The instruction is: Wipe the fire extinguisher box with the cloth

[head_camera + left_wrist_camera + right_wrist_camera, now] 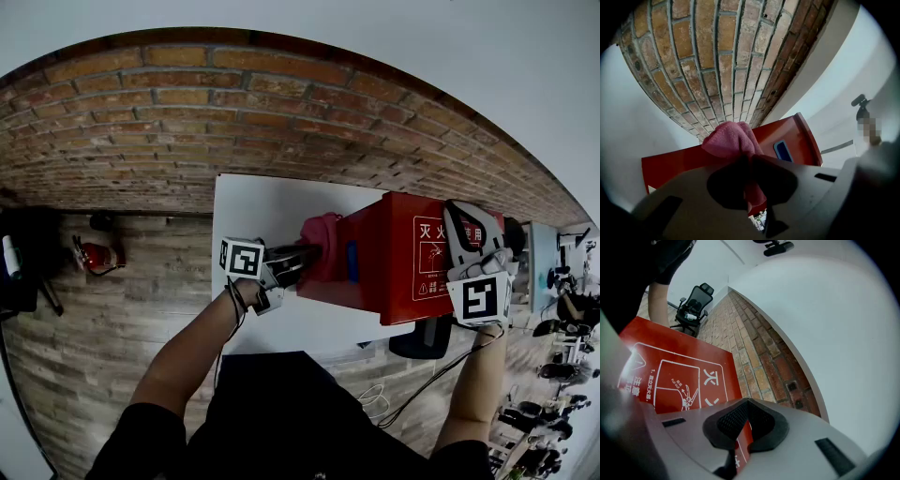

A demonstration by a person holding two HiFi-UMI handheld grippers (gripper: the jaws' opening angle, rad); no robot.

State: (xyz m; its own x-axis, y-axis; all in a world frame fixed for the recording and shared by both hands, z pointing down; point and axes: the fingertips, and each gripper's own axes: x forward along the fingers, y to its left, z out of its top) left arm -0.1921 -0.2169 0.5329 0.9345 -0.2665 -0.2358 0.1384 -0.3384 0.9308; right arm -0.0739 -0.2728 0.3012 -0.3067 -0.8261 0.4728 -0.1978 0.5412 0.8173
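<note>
Status: left gripper (298, 261) is clamping the pink cloth (322, 234). Its jaws are closed on the cloth, with the wad bunching out past the tips. The cloth is pressing on the fire extinguisher box (403, 253) at its 9 o'clock side face, upper part.

Right gripper (473, 220) is pinching the box's thin red panel at the 3 o'clock edge, pads tight on it. I'm reading that as the brace.

The box is sitting on the white table (253, 202), at 3 o'clock from centre in the head view. The brick wall (234, 112) is running behind it at 12.

In the left gripper view, the blue handle recess (783, 150) is showing at 3 o'clock of the cloth, uncovered.

Progress, my read: wiping is under way on that one side face only. The labelled face and the rest aren't getting any cloth contact. I can't tell from the paint what's already clean.

Likely remaining: the lower part of that side, around the recess, then the labelled face. That last part probably means moving the right-hand grip out of the way.
</note>
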